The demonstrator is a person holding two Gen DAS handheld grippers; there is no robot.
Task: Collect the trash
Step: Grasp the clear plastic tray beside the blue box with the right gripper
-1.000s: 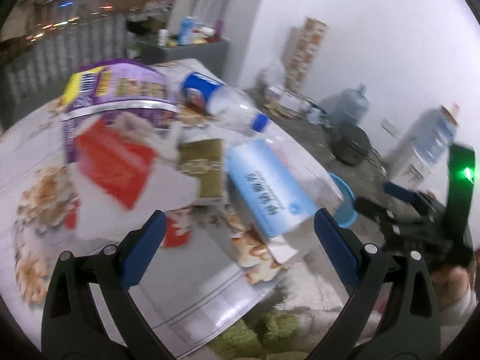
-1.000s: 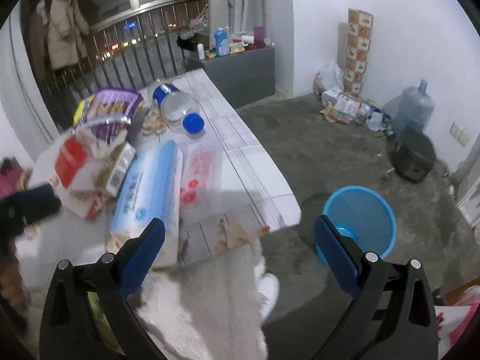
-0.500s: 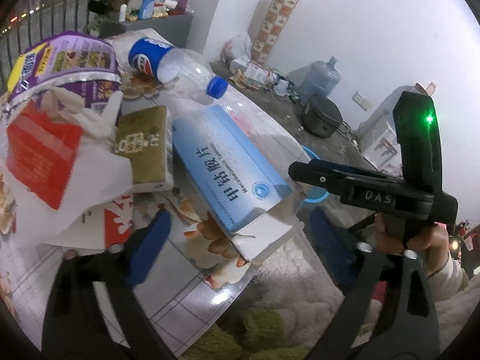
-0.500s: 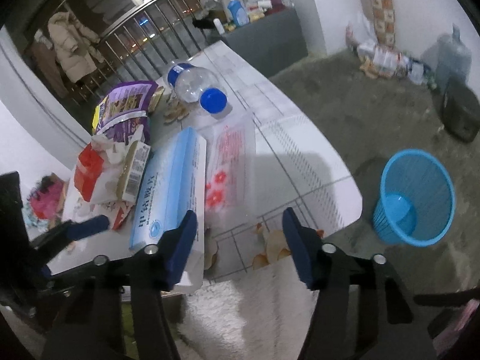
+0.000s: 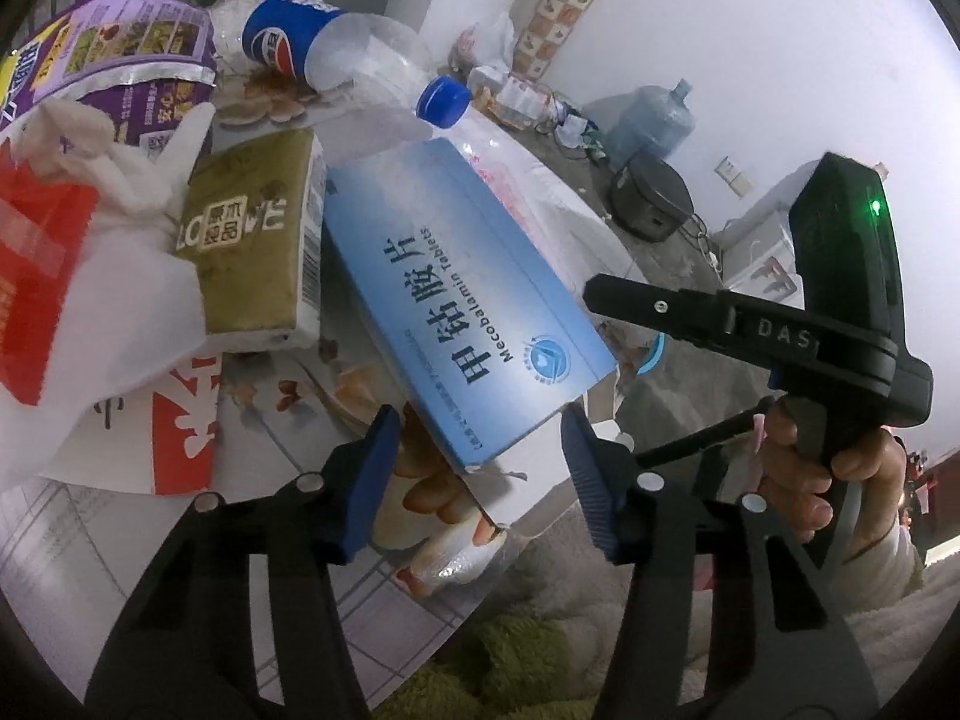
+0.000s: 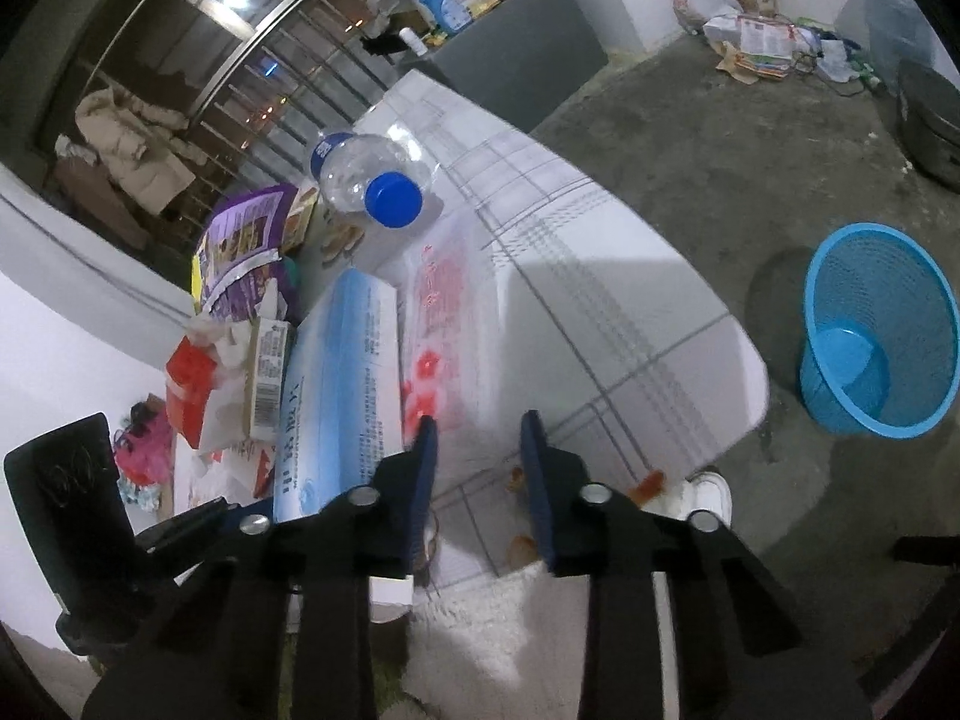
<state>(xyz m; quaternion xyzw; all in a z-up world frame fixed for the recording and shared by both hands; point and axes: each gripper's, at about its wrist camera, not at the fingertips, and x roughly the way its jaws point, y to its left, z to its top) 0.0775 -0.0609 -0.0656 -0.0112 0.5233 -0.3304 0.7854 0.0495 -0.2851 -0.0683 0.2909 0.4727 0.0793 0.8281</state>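
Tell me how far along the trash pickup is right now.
Barely started: the blue basket on the floor holds no trash. In hand: the left gripper has been closing around the near end of the blue medicine box, pads not yet pressing; the right gripper has been closing over the clear wrapper. Left on the table: bottle, purple bag, tissue pack.

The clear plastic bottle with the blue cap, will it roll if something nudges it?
Probably: the bottle lies on its side on the table and looks empty, so likely light. Its thin, crinkled wall may dent under a squeeze.
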